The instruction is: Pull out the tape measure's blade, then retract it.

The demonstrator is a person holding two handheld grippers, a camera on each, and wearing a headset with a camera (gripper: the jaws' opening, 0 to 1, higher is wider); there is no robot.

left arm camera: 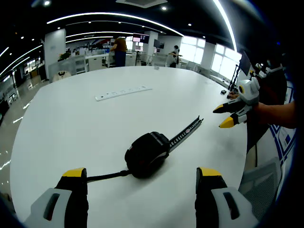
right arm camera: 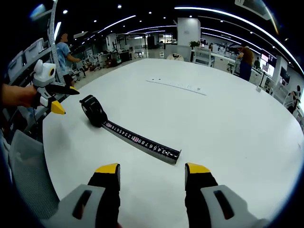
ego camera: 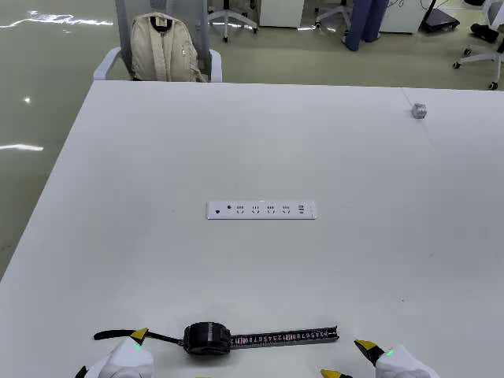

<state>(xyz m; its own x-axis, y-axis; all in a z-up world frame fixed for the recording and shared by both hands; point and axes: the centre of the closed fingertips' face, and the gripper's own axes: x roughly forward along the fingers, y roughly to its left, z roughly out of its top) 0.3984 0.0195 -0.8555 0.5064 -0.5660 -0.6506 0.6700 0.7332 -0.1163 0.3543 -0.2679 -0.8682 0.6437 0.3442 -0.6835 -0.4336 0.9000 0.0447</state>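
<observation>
A black tape measure (ego camera: 207, 338) lies near the table's front edge, its dark blade (ego camera: 285, 336) drawn out to the right and flat on the surface, a black wrist strap (ego camera: 118, 334) trailing left. My left gripper (ego camera: 138, 339) is open just left of the case (left arm camera: 147, 153), not touching it. My right gripper (ego camera: 350, 361) is open a little right of the blade's tip (right arm camera: 174, 155), with nothing between its yellow-tipped fingers (right arm camera: 108, 169). The case (right arm camera: 93, 110) shows farther back in the right gripper view.
A white power strip (ego camera: 261, 210) lies mid-table. A small grey object (ego camera: 419, 111) sits at the far right. Behind the white table (ego camera: 236, 142) stands a chair with a beige backpack (ego camera: 163, 49). People and office chairs are in the background.
</observation>
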